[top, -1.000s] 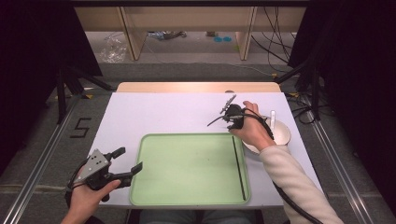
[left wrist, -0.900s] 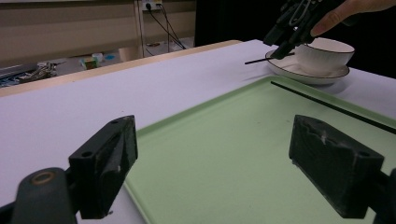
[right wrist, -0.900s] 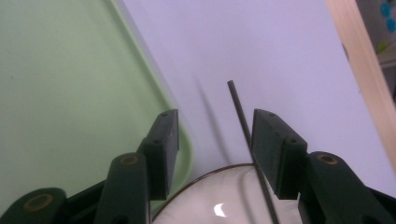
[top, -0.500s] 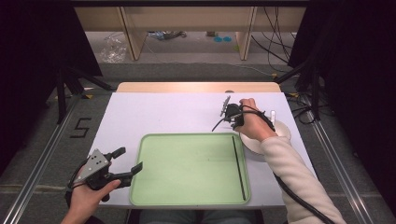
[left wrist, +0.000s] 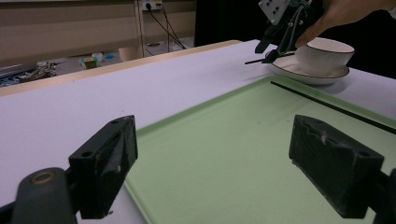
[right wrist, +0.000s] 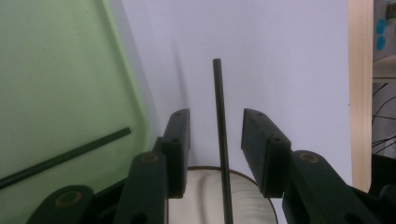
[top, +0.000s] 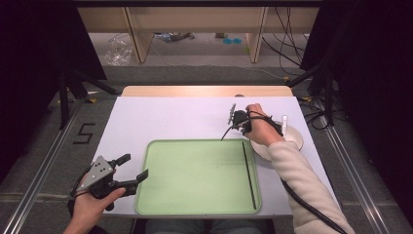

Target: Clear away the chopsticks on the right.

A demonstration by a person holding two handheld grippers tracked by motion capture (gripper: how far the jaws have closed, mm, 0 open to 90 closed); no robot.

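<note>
Straddling a black chopstick (right wrist: 219,121) resting on the saucer (left wrist: 299,74), the right gripper (right wrist: 217,140) is shown parted, unclosed; closure is probably required next.

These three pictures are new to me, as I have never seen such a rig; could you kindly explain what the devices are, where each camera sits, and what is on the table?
There is no robot here. A person holds a hand-held two-jaw gripper in each hand. The high view looks down from above the person's side of the table. The other two pictures come from small cameras riding on the grippers, looking along their black jaws.

On the white table lie a green tray, with one black chopstick lying in it, and to its right a white saucer carrying a white bowl.

The left gripper hangs open at the tray's near left corner, holding nothing. The right gripper is over the saucer, its jaws standing on either side of a second black chopstick with gaps still visible, so it is not yet clamped.
</note>
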